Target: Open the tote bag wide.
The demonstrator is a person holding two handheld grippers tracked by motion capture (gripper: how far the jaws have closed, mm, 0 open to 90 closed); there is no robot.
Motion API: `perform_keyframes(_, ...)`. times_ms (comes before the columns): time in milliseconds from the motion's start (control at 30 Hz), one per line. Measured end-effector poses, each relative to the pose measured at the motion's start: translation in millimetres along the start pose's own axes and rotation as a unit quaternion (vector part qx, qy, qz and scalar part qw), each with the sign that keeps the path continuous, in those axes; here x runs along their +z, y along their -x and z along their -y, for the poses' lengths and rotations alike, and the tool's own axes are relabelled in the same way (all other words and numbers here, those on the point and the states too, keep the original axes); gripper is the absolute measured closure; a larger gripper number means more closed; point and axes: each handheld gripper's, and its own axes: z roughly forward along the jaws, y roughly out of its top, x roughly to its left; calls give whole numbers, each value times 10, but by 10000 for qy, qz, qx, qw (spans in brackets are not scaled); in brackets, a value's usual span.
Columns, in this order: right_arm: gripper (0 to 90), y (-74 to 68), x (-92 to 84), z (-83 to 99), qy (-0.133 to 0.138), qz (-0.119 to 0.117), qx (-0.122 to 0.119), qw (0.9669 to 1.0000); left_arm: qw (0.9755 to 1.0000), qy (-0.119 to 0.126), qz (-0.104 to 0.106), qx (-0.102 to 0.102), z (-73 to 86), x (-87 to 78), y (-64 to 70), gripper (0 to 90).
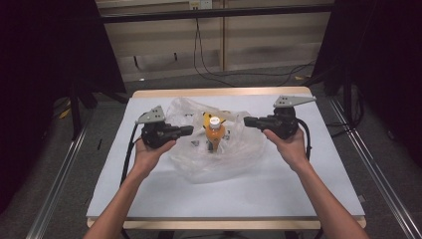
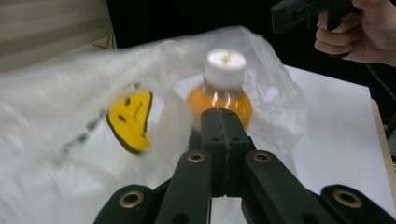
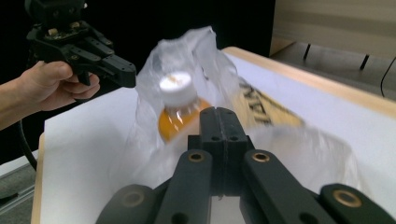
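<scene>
An orange bottle [image 1: 214, 134] with a white cap stands upright among the folds of a clear plastic bag [image 1: 239, 149] at the middle of the table. A yellow piece [image 1: 206, 118] lies just behind it in the bag. My left gripper [image 1: 190, 130] is held above the table left of the bottle, pointing at it, jaws shut and empty. My right gripper [image 1: 246, 121] faces it from the right, also shut and empty. In the left gripper view the closed jaws [image 2: 223, 116] line up with the bottle [image 2: 219, 95] beside the yellow piece [image 2: 130, 120]. The right gripper view has its shut jaws [image 3: 219, 116] before the bottle [image 3: 180, 119].
The white tabletop [image 1: 224, 194] has a wooden edge all round. Metal rails run along the floor on both sides. Cables lie on the floor behind the table. Black cables trail from both grippers down past the person's wrists.
</scene>
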Motion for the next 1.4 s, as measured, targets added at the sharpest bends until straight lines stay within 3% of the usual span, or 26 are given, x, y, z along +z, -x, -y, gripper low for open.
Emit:
perform_keyframes(67,900,-20,40,-122,44,-43,-90,9999,10000,71,38,-5,-145,7,-54,900)
perform_keyframes(200,900,-49,160,-326,143,-146,-189,9996,9999,112,-78,67,-382,95,-179,900)
perform_keyframes(333,900,-63,289,-400,85,-228,-261,9994,9999,-49,-129,86,-492,211,-268,900)
perform_keyframes(367,900,-54,378,-394,-12,-232,-272,9994,9976,-493,-371,324,-504,319,-326,900)
perform_keyframes(433,900,-30,458,-343,-112,-259,-238,9993,9952,-796,-502,269,-440,422,-373,900)
perform_keyframes(467,900,-16,491,-305,-184,-273,-215,9992,9934,-928,-588,340,-410,451,-381,900)
perform_keyframes(533,900,8,545,-212,-343,-267,-201,9988,9921,-1121,-469,309,-293,541,-391,900)
perform_keyframes(600,900,41,593,-118,-517,-229,-183,9982,9879,-1405,-459,464,-205,619,-365,900)
perform_keyframes(667,900,77,638,-29,-711,-175,-146,9972,9851,-1595,-422,484,-124,684,-350,900)
perform_keyframes(767,900,123,707,83,-978,-79,-139,9951,9841,-1697,-373,380,-38,742,-360,900)
perform_keyframes(800,900,144,728,120,-1046,-40,-127,9944,9806,-1871,-372,450,38,798,-375,900)
perform_keyframes(833,900,170,749,159,-1130,5,-128,9935,9806,-1871,-372,450,38,798,-375,900)
perform_keyframes(867,900,201,768,204,-1184,14,-92,9929,9781,-2013,-317,415,119,849,-374,900)
perform_keyframes(933,900,249,821,302,-1373,36,-93,9905,9741,-2192,-255,486,201,900,-359,900)
perform_keyframes(967,900,268,851,356,-1467,74,-94,9891,9701,-2354,-196,556,235,917,-348,900)
perform_keyframes(1000,900,292,882,411,-1585,73,-104,9873,9701,-2354,-196,556,235,917,-348,900)
perform_keyframes(1033,900,292,882,411,-1585,73,-104,9873,9670,-2466,-221,601,276,938,-330,900)
perform_keyframes(1067,900,337,943,522,-1849,157,-137,9825,9637,-2587,-152,636,363,974,-310,900)
perform_keyframes(1100,900,369,971,578,-1974,168,-141,9801,9644,-2576,-197,568,408,987,-291,900)
perform_keyframes(1133,900,369,971,578,-1974,168,-141,9801,9644,-2576,-197,568,408,987,-291,900)
perform_keyframes(1167,900,429,1009,671,-2156,229,-168,9761,9598,-2733,-180,618,474,996,-284,900)
perform_keyframes(1233,900,464,1024,725,-2335,282,-245,9716,9538,-2905,-231,723,523,997,-275,900)
perform_keyframes(1267,900,474,1023,739,-2404,304,-294,9698,9525,-2948,-261,712,545,988,-272,900)
perform_keyframes(1333,900,469,1027,750,-2518,334,-477,9660,9526,-2954,-235,684,585,966,-285,900)
perform_keyframes(1367,900,471,1024,743,-2570,342,-566,9642,9506,-3009,-216,731,595,945,-298,900)
perform_keyframes(1400,900,460,1017,734,-2661,335,-659,9611,9516,-2991,-234,666,607,927,-299,900)
